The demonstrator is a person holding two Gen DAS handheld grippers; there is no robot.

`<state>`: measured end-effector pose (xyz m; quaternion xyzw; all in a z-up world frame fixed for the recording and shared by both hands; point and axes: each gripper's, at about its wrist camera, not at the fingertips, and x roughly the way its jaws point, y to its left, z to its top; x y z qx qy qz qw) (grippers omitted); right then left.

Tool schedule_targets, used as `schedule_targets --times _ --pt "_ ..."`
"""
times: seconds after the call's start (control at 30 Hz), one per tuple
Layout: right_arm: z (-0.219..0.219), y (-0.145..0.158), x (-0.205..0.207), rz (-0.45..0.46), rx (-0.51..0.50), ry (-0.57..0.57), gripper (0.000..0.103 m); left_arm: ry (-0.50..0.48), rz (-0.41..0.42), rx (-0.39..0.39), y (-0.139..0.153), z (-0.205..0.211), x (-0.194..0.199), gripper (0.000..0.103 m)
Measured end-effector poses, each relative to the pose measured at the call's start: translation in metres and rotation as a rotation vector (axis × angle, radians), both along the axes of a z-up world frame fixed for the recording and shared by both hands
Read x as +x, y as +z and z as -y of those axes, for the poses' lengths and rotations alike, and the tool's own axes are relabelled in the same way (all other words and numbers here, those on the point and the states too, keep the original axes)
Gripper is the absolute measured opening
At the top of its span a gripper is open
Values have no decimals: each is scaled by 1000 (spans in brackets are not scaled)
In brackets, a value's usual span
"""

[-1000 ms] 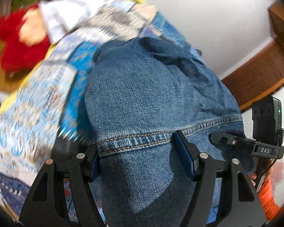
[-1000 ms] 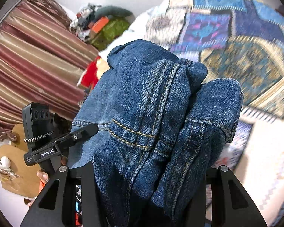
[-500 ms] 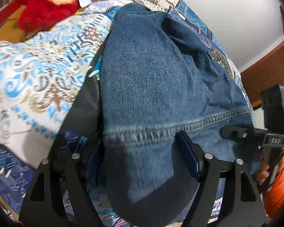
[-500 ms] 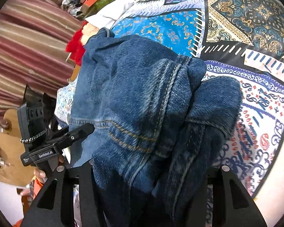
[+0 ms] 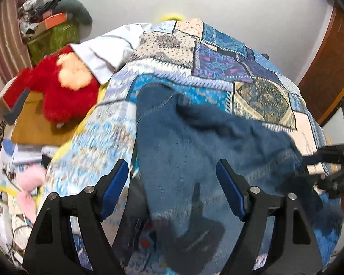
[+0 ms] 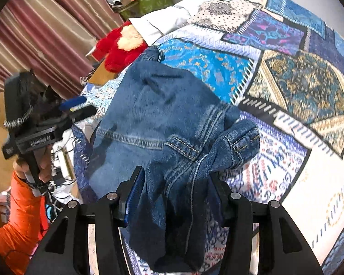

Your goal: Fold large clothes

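The left hand-held gripper (image 5: 172, 183) now stands wide open with nothing between its blue pads; half a second ago those pads were pinched on the stitched seam of the denim garment (image 5: 206, 151). It has let go and drawn back, and the cloth lies blurred ahead of it on the bed. The right hand-held gripper (image 6: 176, 197) still has its jaws closed on a bunched corner of the denim, where a cuff or band with tan stitching hangs out toward 2 o'clock.

I judge that 1 fold has just been laid down: the garment, held up in the air a second ago, now rests on the patchwork bedspread (image 6: 298, 87), spreading away toward 11 o'clock in the right wrist view. The right side looks ready to be released next.

Beyond, a red plush toy (image 5: 64, 89) sits at 10 o'clock beside a white pillow (image 5: 107, 50), with striped maroon curtains (image 6: 45, 29) and a cluttered shelf behind.
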<state>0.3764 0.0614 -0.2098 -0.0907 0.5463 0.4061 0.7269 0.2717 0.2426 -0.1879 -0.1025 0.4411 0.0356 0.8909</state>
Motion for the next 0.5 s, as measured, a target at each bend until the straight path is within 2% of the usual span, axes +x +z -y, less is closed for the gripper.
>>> schedule_targets --times 0.17,0.27,0.43,0.5 --pt "4 -1 7 62 -42 0 49 -57 -40 7 -22 13 48 79" --pt "24 -1 15 39 -23 -38 51 -73 -90 32 -43 20 71 79" --pt "35 20 22 105 16 -65 53 -57 -103 157 -59 33 99 88" --pt "25 25 26 116 44 -56 61 -53 -115 175 -60 36 103 88"
